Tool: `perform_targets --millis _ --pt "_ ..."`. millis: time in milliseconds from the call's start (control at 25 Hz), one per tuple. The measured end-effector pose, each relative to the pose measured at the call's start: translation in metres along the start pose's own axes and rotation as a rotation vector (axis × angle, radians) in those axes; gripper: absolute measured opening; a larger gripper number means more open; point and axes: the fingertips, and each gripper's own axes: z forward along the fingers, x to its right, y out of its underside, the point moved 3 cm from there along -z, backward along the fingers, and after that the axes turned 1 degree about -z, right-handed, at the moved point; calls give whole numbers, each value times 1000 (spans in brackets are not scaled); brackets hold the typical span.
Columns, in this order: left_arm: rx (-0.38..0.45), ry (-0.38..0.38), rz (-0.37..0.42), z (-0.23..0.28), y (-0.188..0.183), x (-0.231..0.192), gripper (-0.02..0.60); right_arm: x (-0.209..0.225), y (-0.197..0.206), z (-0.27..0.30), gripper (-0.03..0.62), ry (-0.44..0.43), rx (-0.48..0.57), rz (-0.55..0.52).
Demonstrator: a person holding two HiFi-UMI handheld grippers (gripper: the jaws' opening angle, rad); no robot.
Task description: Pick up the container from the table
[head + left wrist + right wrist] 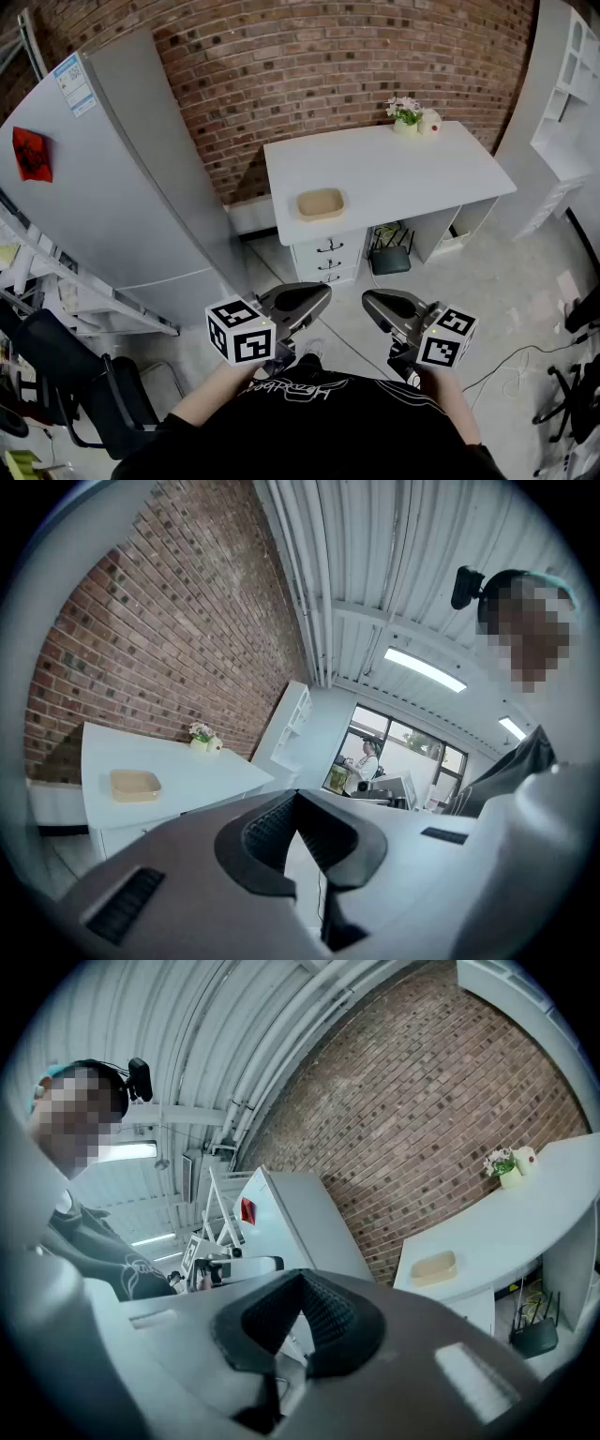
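The beige container (321,203) lies on the white table (422,178), near its left end, well apart from both grippers and ahead of them. The left gripper (319,292) and the right gripper (372,300) both have their jaws together, with nothing between. The label (75,84) on the grey fridge (122,206) is too small to read.
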Motion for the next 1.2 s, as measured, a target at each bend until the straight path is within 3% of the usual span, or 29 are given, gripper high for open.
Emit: perform_targets --millis 560,1200 --pt "27 -20 -56 -13 3 -9 3 2 -1 11 3 -1 4 29" --pt "-1 48 -171 43 -13 -83 3 82 -14 35 4 80 8 116"
